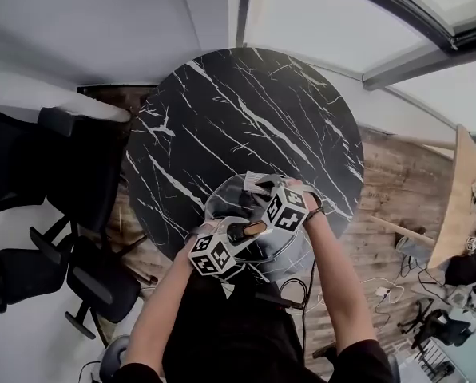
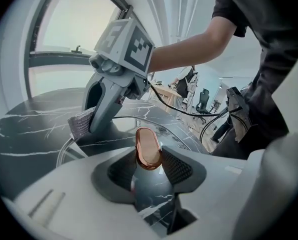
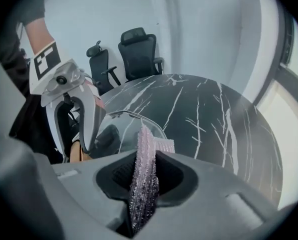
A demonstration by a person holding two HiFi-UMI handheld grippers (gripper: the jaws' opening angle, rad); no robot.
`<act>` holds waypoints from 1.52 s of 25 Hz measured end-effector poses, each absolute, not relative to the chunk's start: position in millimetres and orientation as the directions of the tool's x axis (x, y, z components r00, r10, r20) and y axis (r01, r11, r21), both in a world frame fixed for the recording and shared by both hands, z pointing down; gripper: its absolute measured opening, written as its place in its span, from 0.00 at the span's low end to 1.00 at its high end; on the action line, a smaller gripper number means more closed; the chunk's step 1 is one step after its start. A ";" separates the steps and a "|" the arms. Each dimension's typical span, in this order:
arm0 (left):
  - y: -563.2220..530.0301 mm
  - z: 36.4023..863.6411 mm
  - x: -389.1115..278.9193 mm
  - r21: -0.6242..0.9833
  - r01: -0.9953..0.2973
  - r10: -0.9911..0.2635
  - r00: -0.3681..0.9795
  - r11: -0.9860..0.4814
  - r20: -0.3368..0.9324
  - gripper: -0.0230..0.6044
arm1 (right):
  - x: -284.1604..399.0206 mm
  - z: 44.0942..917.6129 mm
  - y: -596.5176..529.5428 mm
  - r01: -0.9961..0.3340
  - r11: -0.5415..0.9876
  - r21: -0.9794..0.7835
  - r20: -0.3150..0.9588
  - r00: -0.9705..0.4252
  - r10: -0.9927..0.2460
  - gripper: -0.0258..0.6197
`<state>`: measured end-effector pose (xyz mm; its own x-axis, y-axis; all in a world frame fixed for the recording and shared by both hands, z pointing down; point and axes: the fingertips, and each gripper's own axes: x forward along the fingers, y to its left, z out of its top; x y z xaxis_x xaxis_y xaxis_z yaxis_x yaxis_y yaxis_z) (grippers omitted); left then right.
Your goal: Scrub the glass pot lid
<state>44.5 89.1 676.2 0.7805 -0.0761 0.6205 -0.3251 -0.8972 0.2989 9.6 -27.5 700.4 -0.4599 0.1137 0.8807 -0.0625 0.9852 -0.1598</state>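
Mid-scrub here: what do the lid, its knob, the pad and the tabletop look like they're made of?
Lid: clear glass, since the veined top shows through it, with a thin rim that looks like metal.
Knob: glossy and copper-toned, likely metal or plated plastic.
Pad: pale, sparkly woven mesh, probably synthetic.
Tabletop: black with white veins and a polished finish, either marble or an imitation.

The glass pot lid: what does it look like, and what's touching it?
The glass pot lid is round, clear glass with a metal rim and a copper-coloured oval knob. The left gripper has its jaws shut on that knob, holding the lid at the near edge of the black marbled table. The right gripper holds a sparkly scrubbing pad against its far side.
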 end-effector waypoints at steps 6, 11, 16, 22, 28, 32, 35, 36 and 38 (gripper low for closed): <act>91.2 655.4 19.0 0.326 -0.429 -0.196 0.808 -0.843 0.556 0.28 | -0.3 704.3 -16.7 -0.112 0.986 -0.122 0.897 -0.437 0.062 0.16; 65.5 652.9 -42.6 0.261 -0.684 -0.454 0.675 -0.681 0.581 0.08 | -4.4 708.0 -20.1 -0.161 0.985 -0.070 0.904 -0.428 -0.005 0.16; 50.3 653.8 -91.1 0.244 -0.828 -0.589 0.538 -0.505 0.603 0.04 | -14.4 708.0 -16.5 -0.170 0.984 -0.052 0.914 -0.406 -0.022 0.16; 45.5 645.1 -118.6 0.228 -0.886 -0.653 0.454 -0.404 0.606 0.04 | -33.7 708.3 2.9 -0.101 0.995 -0.001 0.925 -0.379 -0.038 0.16; 51.4 635.2 -131.3 0.241 -0.891 -0.678 0.450 -0.384 0.581 0.04 | -53.4 702.2 18.8 -0.062 0.996 0.056 0.923 -0.377 -0.076 0.16; 56.9 630.2 -141.3 0.258 -0.898 -0.693 0.440 -0.358 0.570 0.04 | -76.5 700.7 48.0 0.030 0.999 0.029 0.925 -0.380 -0.016 0.16; 59.6 628.6 -150.4 0.266 -0.901 -0.702 0.434 -0.343 0.565 0.04 | -94.3 699.8 72.2 0.101 0.995 0.012 0.929 -0.368 0.026 0.16; 60.0 628.8 -153.5 0.269 -0.902 -0.704 0.433 -0.339 0.563 0.04 | -99.1 700.3 79.1 0.115 0.993 0.007 0.931 -0.363 0.036 0.16; 61.3 628.6 -158.5 0.275 -0.902 -0.710 0.431 -0.332 0.556 0.04 | -106.3 701.9 91.1 0.134 0.991 0.002 0.934 -0.353 0.046 0.16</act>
<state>-158.5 61.3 628.6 0.4313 -0.7103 0.5563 -0.9022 -0.3322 0.2752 -106.3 91.1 701.9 -0.3530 0.0464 0.9345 0.1343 0.9909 0.0015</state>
